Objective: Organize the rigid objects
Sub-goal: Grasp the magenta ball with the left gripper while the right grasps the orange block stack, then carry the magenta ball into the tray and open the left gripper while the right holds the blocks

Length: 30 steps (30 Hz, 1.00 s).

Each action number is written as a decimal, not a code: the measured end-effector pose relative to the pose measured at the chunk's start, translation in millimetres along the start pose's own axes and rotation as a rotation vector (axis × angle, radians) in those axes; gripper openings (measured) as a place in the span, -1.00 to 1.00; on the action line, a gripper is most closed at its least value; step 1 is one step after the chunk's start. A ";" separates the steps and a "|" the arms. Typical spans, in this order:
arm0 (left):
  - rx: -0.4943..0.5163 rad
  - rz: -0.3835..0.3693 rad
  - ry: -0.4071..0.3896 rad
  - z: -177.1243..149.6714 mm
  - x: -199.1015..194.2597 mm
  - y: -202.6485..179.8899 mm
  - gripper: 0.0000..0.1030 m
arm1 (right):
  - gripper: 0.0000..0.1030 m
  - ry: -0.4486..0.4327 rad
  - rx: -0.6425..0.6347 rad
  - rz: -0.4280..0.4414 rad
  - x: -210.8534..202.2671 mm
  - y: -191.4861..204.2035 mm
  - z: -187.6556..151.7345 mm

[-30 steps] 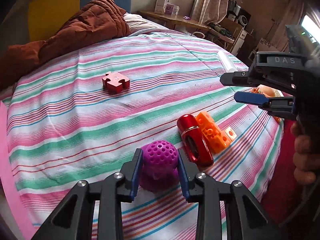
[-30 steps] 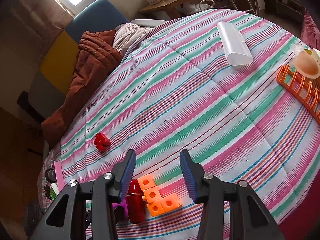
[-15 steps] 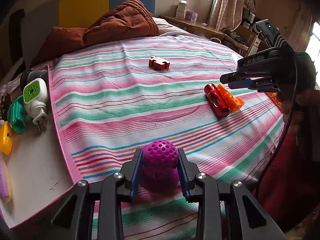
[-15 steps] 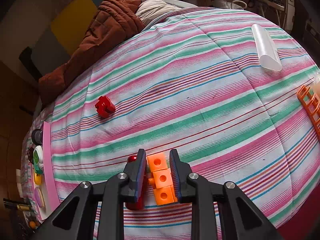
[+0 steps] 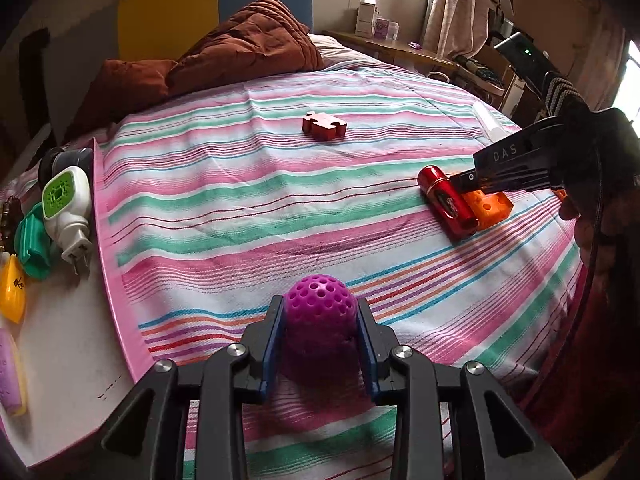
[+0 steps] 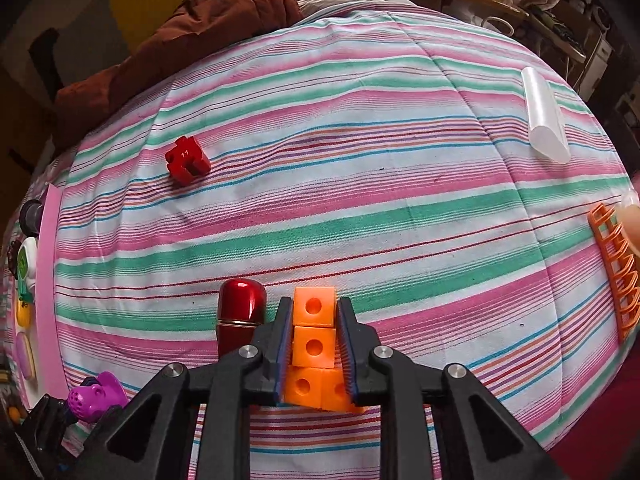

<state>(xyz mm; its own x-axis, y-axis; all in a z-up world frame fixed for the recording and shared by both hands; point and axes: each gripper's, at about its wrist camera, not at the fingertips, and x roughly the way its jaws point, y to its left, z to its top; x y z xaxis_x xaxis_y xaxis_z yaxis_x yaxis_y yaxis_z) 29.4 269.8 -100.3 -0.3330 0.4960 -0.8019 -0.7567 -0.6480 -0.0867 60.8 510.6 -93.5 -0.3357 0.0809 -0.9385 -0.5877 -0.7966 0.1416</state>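
My right gripper (image 6: 314,342) jaws have just closed, pinching the orange blocks (image 6: 314,346) on the bed (image 6: 360,200) beside the red tube (image 6: 240,316). Left gripper (image 5: 320,332) jaws pinch the purple ball (image 5: 320,316).

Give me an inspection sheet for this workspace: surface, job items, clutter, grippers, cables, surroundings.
Surface: striped bedsheet over a bed.
Job's things: purple perforated ball; orange holed plastic block piece; glossy red metal cylinder beside it; red puzzle-shaped block; translucent white tube.
Clutter: white-and-green plug-in device and small items on a pink-edged board; orange rack.
Grippers: left gripper shut on ball; right gripper shut on block piece.
Cables: black cable by right hand.
Surroundings: brown quilt, wooden desk.
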 end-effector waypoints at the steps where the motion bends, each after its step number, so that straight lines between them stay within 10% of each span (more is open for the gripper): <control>1: 0.002 0.002 -0.003 -0.8 -0.2 -0.6 -0.35 | -0.59 0.014 0.012 0.010 2.7 -2.5 0.5; 18: -0.087 -0.078 -0.074 1.1 -46.7 14.0 -0.36 | -0.62 0.003 -0.049 -0.045 6.4 6.6 -1.9; 30: -0.368 0.065 -0.135 -15.6 -102.2 132.0 -0.36 | -0.63 -0.012 -0.110 -0.093 3.9 11.5 -4.0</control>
<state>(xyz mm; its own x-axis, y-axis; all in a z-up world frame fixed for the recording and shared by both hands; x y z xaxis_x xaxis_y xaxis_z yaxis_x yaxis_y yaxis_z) -27.7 124.5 -39.0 -0.4626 0.5030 -0.7301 -0.4875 -0.8321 -0.2644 55.7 499.4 -96.8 -0.2930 0.1638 -0.9420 -0.5324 -0.8463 0.0185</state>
